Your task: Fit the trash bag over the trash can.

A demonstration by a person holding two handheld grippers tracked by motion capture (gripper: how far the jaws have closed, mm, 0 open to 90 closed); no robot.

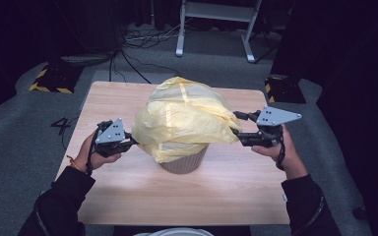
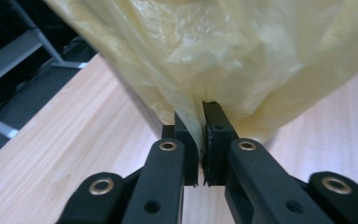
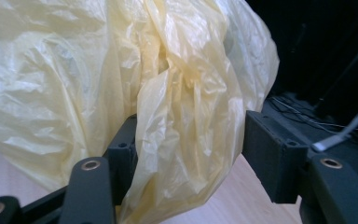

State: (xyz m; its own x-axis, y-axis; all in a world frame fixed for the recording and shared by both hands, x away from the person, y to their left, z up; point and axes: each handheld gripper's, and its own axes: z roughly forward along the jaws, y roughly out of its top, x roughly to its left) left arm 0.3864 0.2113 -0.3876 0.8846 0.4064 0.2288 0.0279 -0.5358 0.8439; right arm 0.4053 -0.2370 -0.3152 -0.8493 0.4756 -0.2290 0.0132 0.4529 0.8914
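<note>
High view: one yellow plastic bag (image 1: 184, 118), billowed and draped over one ribbed, beige bin (image 1: 184, 163) that stands upright near the middle of one wooden table (image 1: 128, 196); the bag's skirt covers the bin's rim and upper wall, leaving the lower wall bare. Two handheld grippers flank it, the left gripper (image 1: 130, 141) at the bag's left edge and the right gripper (image 1: 236, 132) at its right edge, each touching the film; the opposed placement looks meant to spread the bag's mouth and draw it down around the bin, judged as a liner-fitting step not yet finished. Two hands, two dark sleeves; one white frame and several cables lie on the floor beyond the table. Left gripper view: the left gripper's (image 2: 200, 130) two black jaws stand together, pinched on a thin fold of the yellow plastic bag (image 2: 223, 51), so the hem stays controlled on that side; the table (image 2: 74, 154) lies below, and a dark strip beside the film may be the bin's wall, though that cannot be told. Right gripper view: the right gripper's (image 3: 191, 140) jaws stand well apart with a thick gather of the bag (image 3: 135, 70) lying between them, touching the near jaw, not clamped; likely poised to take hold. Count: bag one, bin one, grippers two, table one.
</note>
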